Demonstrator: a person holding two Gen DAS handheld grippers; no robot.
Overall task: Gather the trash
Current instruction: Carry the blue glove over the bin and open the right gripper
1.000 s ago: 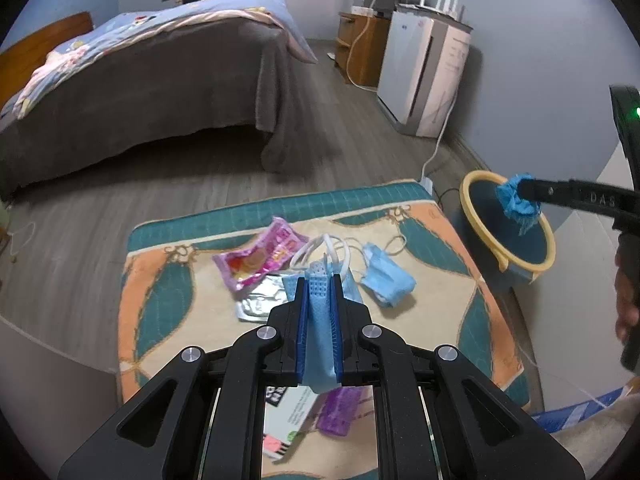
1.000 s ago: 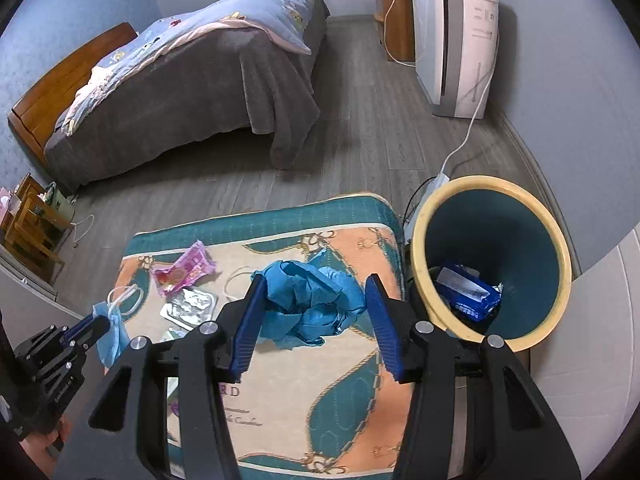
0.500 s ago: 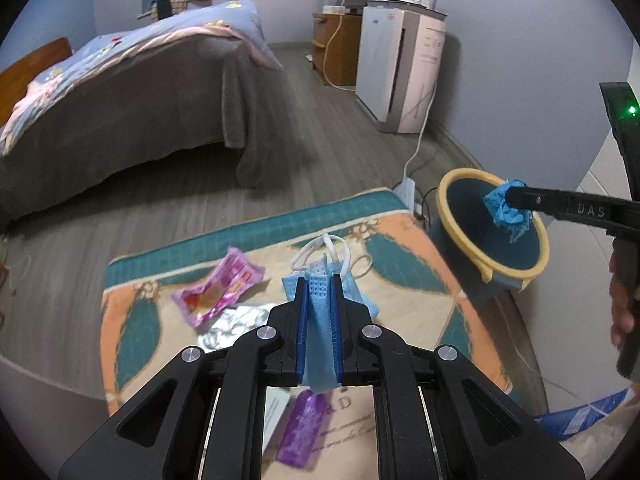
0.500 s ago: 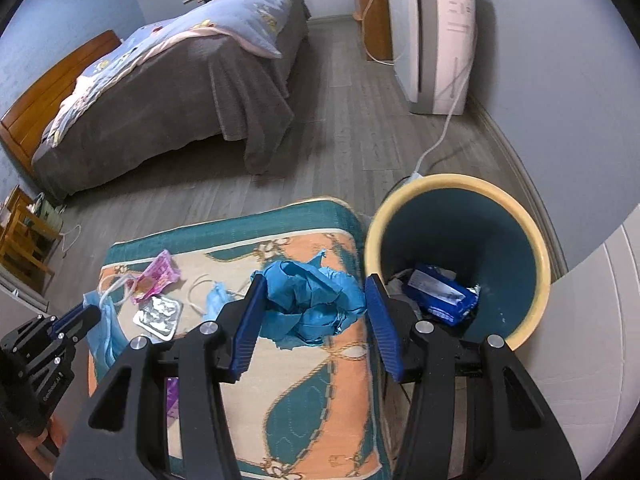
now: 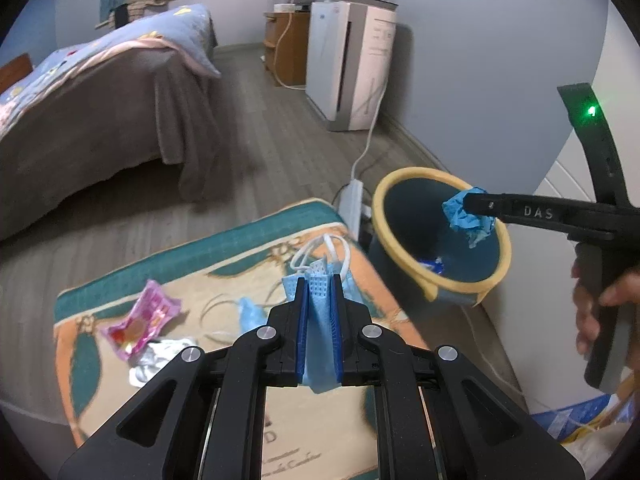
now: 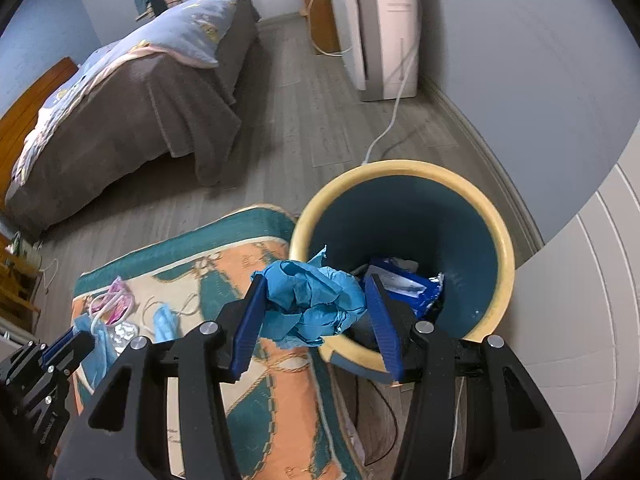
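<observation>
Left gripper (image 5: 319, 280) clamped tight on folded blue face mask (image 5: 320, 344), white ear loops (image 5: 320, 250) sticking up past fingertips, mask held above patterned mat (image 5: 240, 240)

Right gripper (image 6: 316, 300) jaws partway apart, pressed on both sides of crumpled blue paper wad (image 6: 312, 304); in left wrist view same wad (image 5: 466, 216) held over mouth of bin (image 5: 400, 184), above inner wall

Bin: dark teal inside, yellow rim (image 6: 400, 166), standing on floor just beside mat's right edge, near white wall panel (image 6: 580, 300). Blue wrapper (image 6: 404, 284) and other scraps already lying at bottom

Still on mat: pink snack wrapper (image 5: 140, 320), silver foil piece (image 5: 156, 360) just beside it, second blue mask (image 5: 250, 314) with loose loops. Same pieces at left in right wrist view, partly hidden behind left gripper

Hand (image 5: 600, 304) gripping right gripper's handle at right edge, green light (image 5: 591, 111) lit on its upright bar

Background: bed (image 6: 140, 92) with grey blanket, white appliance (image 5: 348, 60) against wall, cord (image 6: 396, 120) running along wood floor toward bin
</observation>
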